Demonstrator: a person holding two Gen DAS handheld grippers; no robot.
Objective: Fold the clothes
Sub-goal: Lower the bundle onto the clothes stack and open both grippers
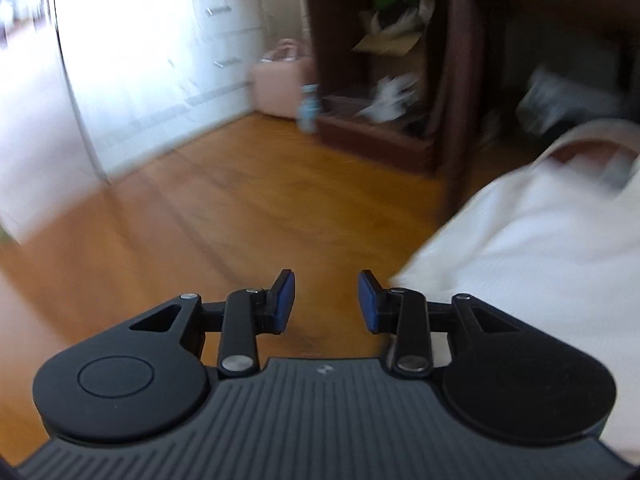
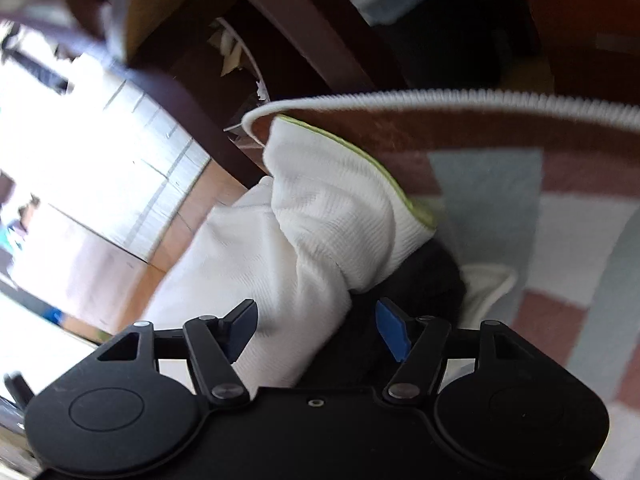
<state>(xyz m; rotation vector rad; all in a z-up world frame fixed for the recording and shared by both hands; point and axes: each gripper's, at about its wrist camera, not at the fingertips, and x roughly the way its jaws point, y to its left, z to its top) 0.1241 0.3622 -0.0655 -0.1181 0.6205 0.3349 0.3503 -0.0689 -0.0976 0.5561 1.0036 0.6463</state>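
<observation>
Your left gripper (image 1: 326,300) has its jaws parted with nothing between the blue pads (image 1: 285,300), only bare wooden floor (image 1: 248,208) showing through the gap. Your right gripper (image 2: 316,330) stands wider apart, its pads clear of any cloth, and the white garment (image 2: 312,220) lies just ahead of it without being pinched. That garment is a white waffle-textured piece with a thin yellow-green trim along one edge; it is bunched and twisted at the middle, with something dark (image 2: 416,280) tucked under its fold that is too dim to name. In the right wrist view one such garment shows, running from the near left, over the floor, up toward the corner of the rug (image 2: 500,136), so its long axis slants from lower left to upper right. The rug has a white ribbed border and brown, grey and white blocks, and the garment's trimmed end rests on the rug's corner. In the left wrist view the same white cloth sits at the right, blurred. Beyond stand a dark wooden shelf (image 1: 380,60), white drawers (image 1: 160,60) and one pink bag (image 1: 280,84).
</observation>
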